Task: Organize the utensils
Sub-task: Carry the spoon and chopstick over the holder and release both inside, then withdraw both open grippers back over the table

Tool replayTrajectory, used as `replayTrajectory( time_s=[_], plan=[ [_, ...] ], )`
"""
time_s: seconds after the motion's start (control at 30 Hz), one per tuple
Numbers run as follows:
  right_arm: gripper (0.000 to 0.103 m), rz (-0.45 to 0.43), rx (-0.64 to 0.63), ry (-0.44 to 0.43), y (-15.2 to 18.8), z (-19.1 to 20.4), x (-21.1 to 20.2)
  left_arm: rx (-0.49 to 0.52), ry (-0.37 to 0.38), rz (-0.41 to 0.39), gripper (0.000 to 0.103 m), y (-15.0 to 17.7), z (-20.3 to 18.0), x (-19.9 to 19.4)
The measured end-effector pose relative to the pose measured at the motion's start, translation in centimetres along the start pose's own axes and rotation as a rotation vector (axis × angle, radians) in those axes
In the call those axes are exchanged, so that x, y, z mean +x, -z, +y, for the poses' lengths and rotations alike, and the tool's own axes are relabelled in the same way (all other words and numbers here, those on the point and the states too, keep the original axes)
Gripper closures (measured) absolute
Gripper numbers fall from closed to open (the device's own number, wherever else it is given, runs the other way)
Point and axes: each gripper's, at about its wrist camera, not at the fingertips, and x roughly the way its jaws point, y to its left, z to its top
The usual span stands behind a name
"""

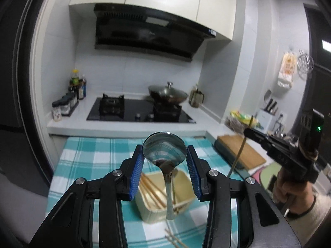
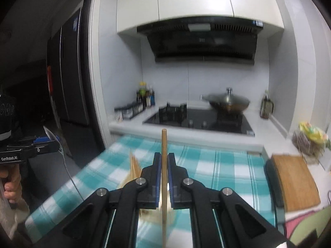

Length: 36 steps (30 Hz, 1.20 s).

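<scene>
Your left tool (image 1: 165, 161) clamps the spoon (image 1: 164, 150), your right tool (image 2: 164, 177) pinches a chopstick (image 2: 164, 144), both poised above the beige bin (image 1: 186, 206) for sorting.

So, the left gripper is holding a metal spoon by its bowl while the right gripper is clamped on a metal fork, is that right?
Not quite: the right gripper is clamped on a wooden chopstick, not a fork, as the right wrist view shows. The left gripper does hold the metal spoon by its bowl.

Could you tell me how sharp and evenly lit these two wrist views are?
Left wrist: spoon bowl sharp with mirror-like reflections, range hood fairly crisp, corners dark. Right wrist: wok and checked cloth motion-smeared, chopstick sharper, walls bowed.
</scene>
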Motion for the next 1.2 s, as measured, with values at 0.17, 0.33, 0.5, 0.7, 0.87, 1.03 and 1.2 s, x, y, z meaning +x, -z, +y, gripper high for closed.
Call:
replayTrajectory(
  time_s=[0.17, 0.33, 0.5, 0.7, 0.87, 1.03, 1.2],
  plan=[
    [0.097, -0.117, -0.012, 0.023, -1.2, 0.8, 3.7, -0.056, -0.063, 0.014, 0.061, 0.0, 1.1, 6.4],
    [0.097, 0.055, -0.018, -0.035, 3.0, 1.2, 10.2, -0.05, -0.106, 0.233, 0.061, 5.0, 2.4, 13.8],
    [0.096, 0.315, 0.056, -0.087, 7.1, 0.5, 16.0, -0.088, -0.107, 0.41, 0.06, 8.7, 3.1, 17.8],
    [0.058, 0.336, 0.149, -0.087, 7.8, -0.8, 14.2, -0.082, -0.074, 0.404, 0.024, 9.3, 2.9, 13.0],
    [0.05, 0.344, 0.099, -0.068, 10.3, -1.9, 8.5, 0.005, -0.103, 0.476, 0.013, 14.2, 3.1, 7.1],
    [0.049, 0.434, 0.085, -0.015, 18.1, -3.2, 2.7, -0.015, -0.143, 0.556, 0.012, 24.3, 2.7, 4.0],
    [0.049, 0.574, 0.125, 0.093, 28.8, -3.5, -1.5, -0.048, -0.204, 0.57, 0.012, 31.3, 1.6, 4.1]
  ],
)
